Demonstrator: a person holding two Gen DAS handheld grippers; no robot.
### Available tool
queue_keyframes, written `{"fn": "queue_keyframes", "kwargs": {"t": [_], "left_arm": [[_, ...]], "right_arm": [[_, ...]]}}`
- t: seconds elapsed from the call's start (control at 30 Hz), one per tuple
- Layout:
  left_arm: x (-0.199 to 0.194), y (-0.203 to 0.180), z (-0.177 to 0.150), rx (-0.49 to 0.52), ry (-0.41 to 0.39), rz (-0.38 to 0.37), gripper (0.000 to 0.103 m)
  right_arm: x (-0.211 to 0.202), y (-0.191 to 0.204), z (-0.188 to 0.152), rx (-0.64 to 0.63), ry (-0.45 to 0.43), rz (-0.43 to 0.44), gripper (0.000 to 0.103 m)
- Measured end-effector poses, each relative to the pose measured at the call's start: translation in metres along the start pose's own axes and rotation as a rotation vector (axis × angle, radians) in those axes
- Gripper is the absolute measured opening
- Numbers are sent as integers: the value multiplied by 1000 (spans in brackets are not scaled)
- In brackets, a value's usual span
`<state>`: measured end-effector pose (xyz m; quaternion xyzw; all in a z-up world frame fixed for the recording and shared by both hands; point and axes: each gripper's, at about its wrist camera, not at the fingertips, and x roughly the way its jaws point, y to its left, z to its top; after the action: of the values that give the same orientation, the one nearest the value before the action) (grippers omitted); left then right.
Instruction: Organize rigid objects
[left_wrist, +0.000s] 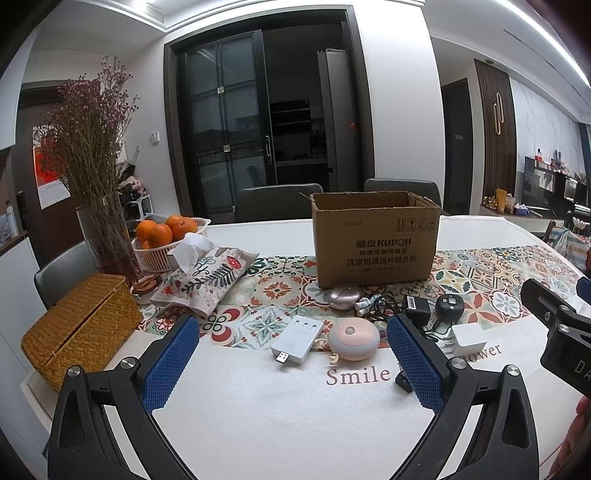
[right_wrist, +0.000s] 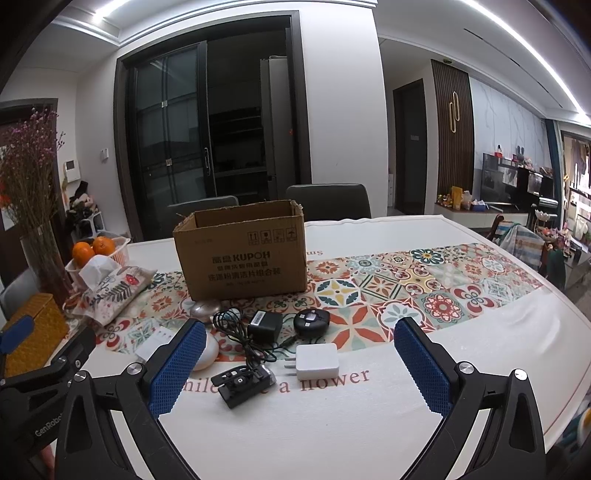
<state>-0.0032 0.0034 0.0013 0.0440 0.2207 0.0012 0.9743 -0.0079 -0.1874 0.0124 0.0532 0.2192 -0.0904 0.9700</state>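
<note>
Above table (left_wrist: 258, 424), left gripper (left_wrist: 291, 365), right gripper (right_wrist: 299, 369) agape, empty; cardboard box (right_wrist: 243, 254) beyond

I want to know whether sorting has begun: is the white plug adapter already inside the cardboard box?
No. The white plug adapter lies on the tablecloth in front of the cardboard box, near the black cable.

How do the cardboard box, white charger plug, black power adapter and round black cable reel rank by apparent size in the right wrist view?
1. Cardboard box, clearly largest.
2. White charger plug.
3. Black power adapter and round black cable reel look about alike; the plug lies nearer the camera, so its lead is unsure.
</note>
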Motion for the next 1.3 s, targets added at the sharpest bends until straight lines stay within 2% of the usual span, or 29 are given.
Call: {"fn": "queue_keyframes", "kwargs": {"t": [1.3], "left_arm": [[-1, 0, -1, 2, 5, -5, 103]], "right_arm": [[0, 1, 0, -2, 1, 0, 103]]}}
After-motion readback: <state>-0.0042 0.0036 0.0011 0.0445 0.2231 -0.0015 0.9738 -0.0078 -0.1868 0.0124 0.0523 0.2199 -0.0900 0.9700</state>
